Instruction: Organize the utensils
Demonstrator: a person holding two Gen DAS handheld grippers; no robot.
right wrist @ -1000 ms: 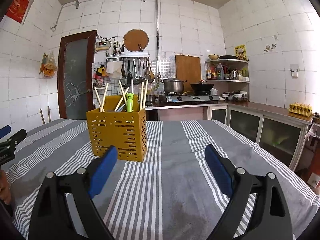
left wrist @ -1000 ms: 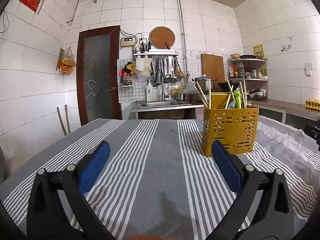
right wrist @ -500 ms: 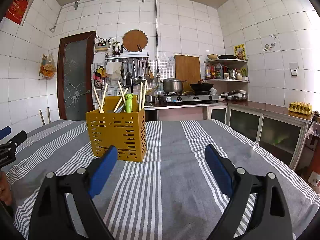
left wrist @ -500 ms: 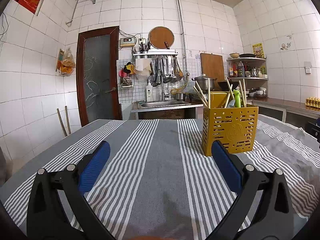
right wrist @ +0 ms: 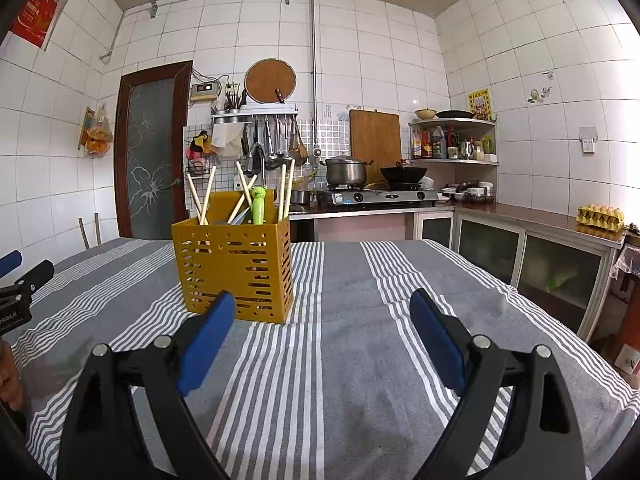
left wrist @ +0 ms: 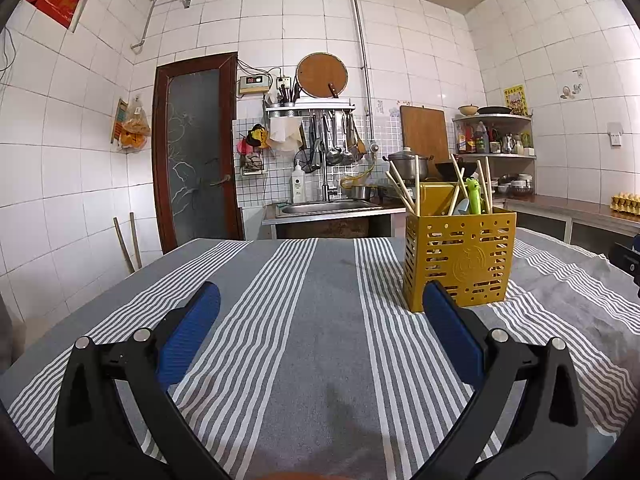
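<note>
A yellow perforated utensil holder (left wrist: 460, 258) (right wrist: 236, 264) stands upright on the grey striped tablecloth (left wrist: 320, 320) (right wrist: 360, 320). Several wooden chopsticks (left wrist: 416, 190) (right wrist: 206, 194) and a green-handled utensil (left wrist: 473, 196) (right wrist: 259, 204) stick out of its top. My left gripper (left wrist: 320, 300) hovers low over the cloth, open and empty, with the holder just beyond its right finger. My right gripper (right wrist: 320, 308) is also open and empty, the holder just past its left finger. The left gripper's tip (right wrist: 24, 276) shows at the left edge of the right wrist view.
Behind the table are a sink counter (left wrist: 328, 210), a stove with a pot and wok (right wrist: 380, 196), a brown door (left wrist: 196, 152) and low cabinets (right wrist: 540, 256) to the right. The table's right edge (right wrist: 560, 320) drops off near the cabinets. A hand (right wrist: 8, 376) shows at far left.
</note>
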